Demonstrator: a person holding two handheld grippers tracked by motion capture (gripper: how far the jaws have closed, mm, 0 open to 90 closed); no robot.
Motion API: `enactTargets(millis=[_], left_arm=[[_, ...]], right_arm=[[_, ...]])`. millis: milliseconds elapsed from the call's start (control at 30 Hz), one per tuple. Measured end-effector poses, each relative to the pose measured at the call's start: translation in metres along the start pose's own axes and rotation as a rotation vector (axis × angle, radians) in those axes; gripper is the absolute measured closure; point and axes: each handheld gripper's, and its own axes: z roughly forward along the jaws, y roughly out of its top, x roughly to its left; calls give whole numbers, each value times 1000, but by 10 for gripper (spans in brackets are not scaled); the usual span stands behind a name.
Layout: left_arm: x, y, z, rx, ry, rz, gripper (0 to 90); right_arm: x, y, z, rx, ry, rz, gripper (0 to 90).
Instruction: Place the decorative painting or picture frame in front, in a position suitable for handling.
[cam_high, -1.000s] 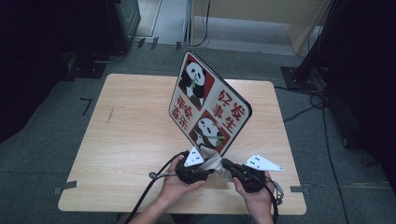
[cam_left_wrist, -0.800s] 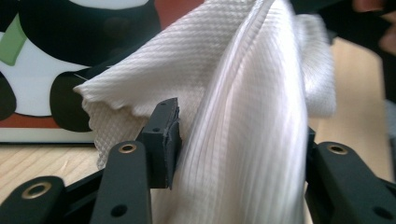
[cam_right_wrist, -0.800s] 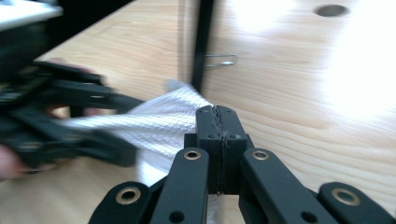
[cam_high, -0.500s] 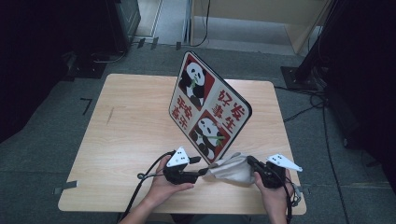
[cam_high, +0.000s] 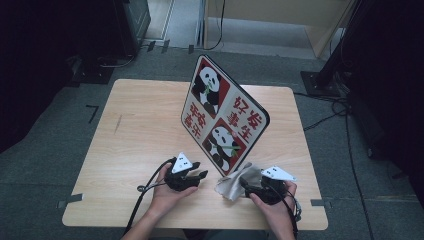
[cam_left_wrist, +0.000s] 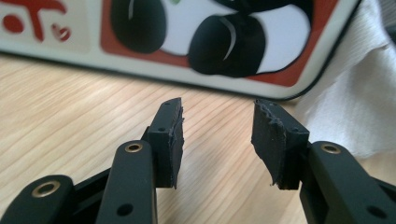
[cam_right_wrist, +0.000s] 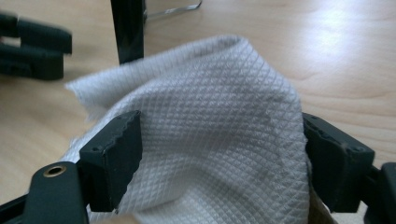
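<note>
Lying between two grippers, one cloth, one panda board

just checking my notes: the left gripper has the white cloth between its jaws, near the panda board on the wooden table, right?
Not quite: the right gripper has the white cloth between its jaws, as the right gripper view shows. The left gripper is open with nothing between its jaws. The panda board and wooden table are as you say.
</note>
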Motion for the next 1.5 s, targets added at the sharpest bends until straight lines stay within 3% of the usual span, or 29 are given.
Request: enactTargets(millis=[167, 267, 400, 633, 733, 800, 833, 867, 933, 967, 1000, 1100, 1267, 1500], left_arm=[[2, -1, -2, -3, 23, -20, 538], [5, -1, -2, 9, 21, -47, 536], [7, -1, 0, 39, 58, -78, 523], [9, 0, 2, 57, 64, -99, 486], [11, 0, 2, 66, 52, -113, 480], [11, -1, 2, 68, 50, -116, 480], [11, -1, 2, 69, 50, -115, 480], [11, -1, 2, 70, 50, -113, 480], [10, -1, 2, 69, 55, -109, 480], [10, -1, 2, 69, 56, -108, 480], [10, 0, 2, 70, 57, -107, 480], [9, 0, 2, 73, 59, -101, 481], [7, 0, 2, 79, 60, -89, 482], [5, -1, 2, 82, 65, -73, 483]], right_arm=[[7, 3, -12, -95, -61, 59, 186], [13, 2, -17, -108, -54, 57, 227], [20, -5, -6, -35, -26, 54, 236], [16, -15, 15, 94, -50, 80, 250], [21, -16, 18, 119, -76, 40, 271], [26, -16, 19, 130, -141, -17, 382], [26, -16, 18, 124, -148, -26, 435], [26, -17, 18, 117, -142, -26, 516], [23, -17, 16, 103, -136, -12, 764], [20, -18, 15, 94, -120, -2, 821], [19, -18, 15, 92, -106, 5, 834], [21, -16, 16, 70, 3, 23, 850], [35, -8, 16, -8, 46, -1, 850], [39, 1, 6, -94, 73, 7, 850]])
